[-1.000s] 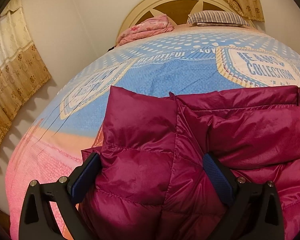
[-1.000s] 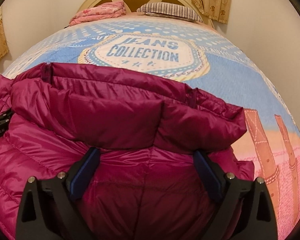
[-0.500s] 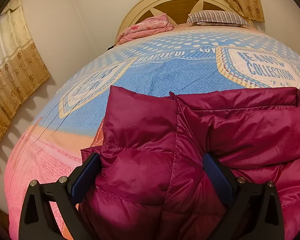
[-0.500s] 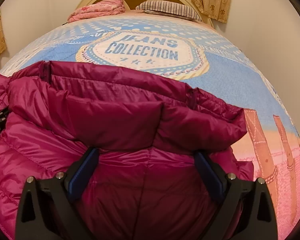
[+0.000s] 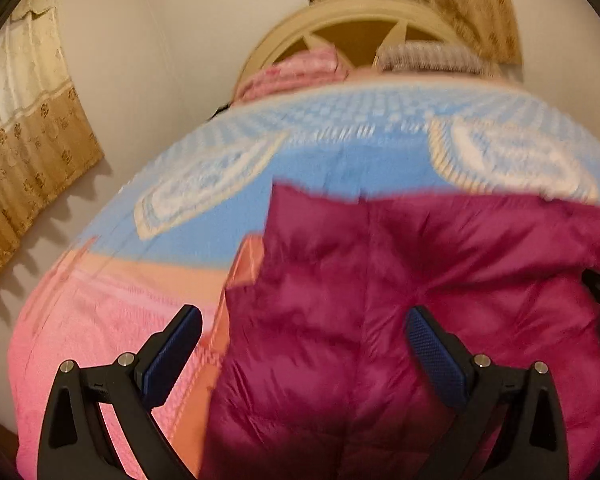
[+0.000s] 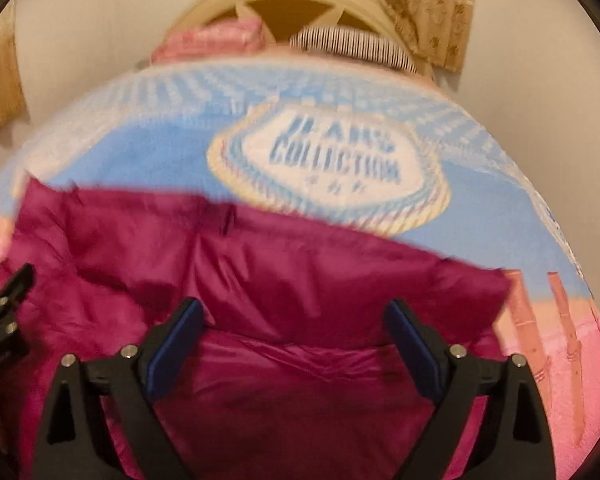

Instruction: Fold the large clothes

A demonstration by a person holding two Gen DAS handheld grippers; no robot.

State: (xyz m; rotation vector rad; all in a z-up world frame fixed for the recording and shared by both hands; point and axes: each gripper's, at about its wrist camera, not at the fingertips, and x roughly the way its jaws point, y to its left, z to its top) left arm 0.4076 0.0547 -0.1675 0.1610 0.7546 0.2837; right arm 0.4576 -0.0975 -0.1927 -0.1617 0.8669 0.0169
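Magenta jacket (image 5: 380, 300) lies half-folded on the bed (image 5: 120, 320) beneath both open, empty tongs, left (image 5: 304, 344) and right (image 6: 296, 340), whose jaws have just been narrowing; next, a fresh edge grasp seems needed.

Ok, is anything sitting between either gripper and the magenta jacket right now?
Nothing visible. The left gripper and right gripper both hang open directly over the magenta jacket, with only air between the pads and the fabric. The pink folded bedding and striped pillow lie far off by the headboard.
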